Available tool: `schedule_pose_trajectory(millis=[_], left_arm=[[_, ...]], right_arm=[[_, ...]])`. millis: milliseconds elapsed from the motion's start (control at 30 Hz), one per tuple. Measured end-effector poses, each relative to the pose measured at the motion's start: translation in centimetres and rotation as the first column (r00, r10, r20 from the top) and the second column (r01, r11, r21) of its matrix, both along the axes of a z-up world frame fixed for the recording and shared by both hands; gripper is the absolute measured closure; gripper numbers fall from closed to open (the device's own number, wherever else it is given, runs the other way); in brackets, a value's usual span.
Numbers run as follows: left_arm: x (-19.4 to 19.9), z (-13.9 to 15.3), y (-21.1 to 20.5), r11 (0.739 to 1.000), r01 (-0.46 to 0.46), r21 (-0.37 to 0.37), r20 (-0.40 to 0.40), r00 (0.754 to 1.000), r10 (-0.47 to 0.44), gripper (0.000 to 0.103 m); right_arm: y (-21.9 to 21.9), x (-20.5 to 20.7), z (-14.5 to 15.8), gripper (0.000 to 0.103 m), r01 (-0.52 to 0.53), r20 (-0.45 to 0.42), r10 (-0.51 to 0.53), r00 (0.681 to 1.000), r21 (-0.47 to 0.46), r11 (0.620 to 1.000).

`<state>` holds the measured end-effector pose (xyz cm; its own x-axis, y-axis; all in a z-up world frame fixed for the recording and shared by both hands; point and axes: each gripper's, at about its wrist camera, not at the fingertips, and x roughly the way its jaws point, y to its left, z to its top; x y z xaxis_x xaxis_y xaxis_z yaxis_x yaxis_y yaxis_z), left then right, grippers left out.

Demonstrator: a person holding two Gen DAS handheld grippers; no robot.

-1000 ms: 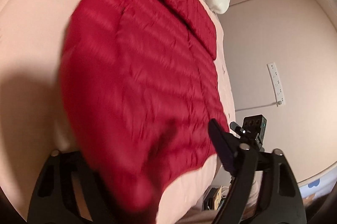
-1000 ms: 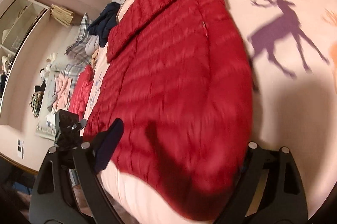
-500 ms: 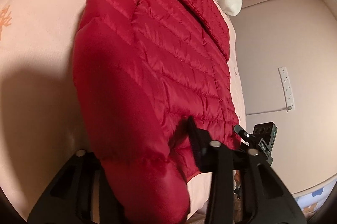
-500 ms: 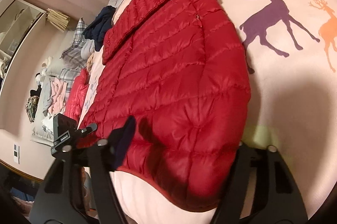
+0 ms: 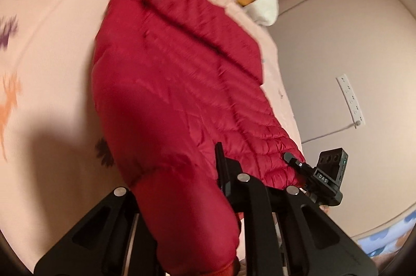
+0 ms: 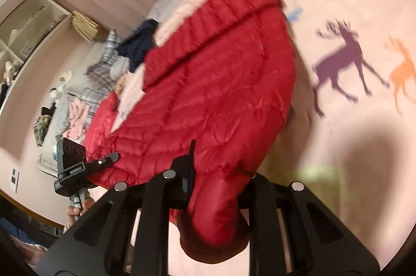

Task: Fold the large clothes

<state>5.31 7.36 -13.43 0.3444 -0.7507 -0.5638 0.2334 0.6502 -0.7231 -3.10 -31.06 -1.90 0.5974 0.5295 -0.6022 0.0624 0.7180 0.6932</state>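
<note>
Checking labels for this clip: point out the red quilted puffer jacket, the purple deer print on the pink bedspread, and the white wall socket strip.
Red quilted puffer jacket (image 5: 182, 83): left wrist view, middle of its quilted body.
Purple deer print (image 6: 345, 60): right wrist view, the deer's torso.
White wall socket strip (image 5: 349, 100): left wrist view, centre of the strip.

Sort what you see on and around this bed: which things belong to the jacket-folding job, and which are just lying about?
Part of the job:
- red puffer jacket
- left gripper, closing on the jacket's hem
- right gripper, clamped on the hem

Lying about:
- white plush toy
- navy garment
- plaid cloth
- deer-print bedspread
</note>
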Motion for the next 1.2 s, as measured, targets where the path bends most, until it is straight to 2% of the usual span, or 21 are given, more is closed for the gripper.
schedule_pose_trajectory(millis=[200,633,767,933,1067,1200], left_arm=[[-0.7,3.6,0.2,1.000,0.000,0.003,0.124,0.992,0.000,0.089],[-1.9,9.6,0.0,0.999,0.036,0.001,0.266,0.963,-0.035,0.089],[-2.9,11.6,0.3,0.999,0.053,0.004,0.319,0.946,-0.052,0.089],[-4.9,14.3,0.9,0.996,0.084,0.012,0.400,0.913,-0.082,0.089],[-5.9,15.7,1.4,0.994,0.105,-0.004,0.434,0.896,-0.093,0.089],[-7.1,17.3,1.4,0.991,0.137,-0.006,0.478,0.871,-0.118,0.089]], right_arm=[[-0.2,-0.1,3.3,0.087,-0.016,0.096,0.015,0.995,0.008,1.000],[-0.5,-1.2,9.8,0.087,-0.069,0.246,0.073,0.967,-0.021,0.997],[-0.6,-1.9,12.0,0.087,-0.102,0.308,0.105,0.946,-0.026,0.994],[-0.8,-3.3,14.8,0.087,-0.137,0.385,0.150,0.911,-0.061,0.989],[-0.9,-4.7,16.9,0.087,-0.158,0.438,0.181,0.880,-0.089,0.983],[-1.3,-6.0,18.6,0.087,-0.168,0.491,0.186,0.851,-0.080,0.982]])
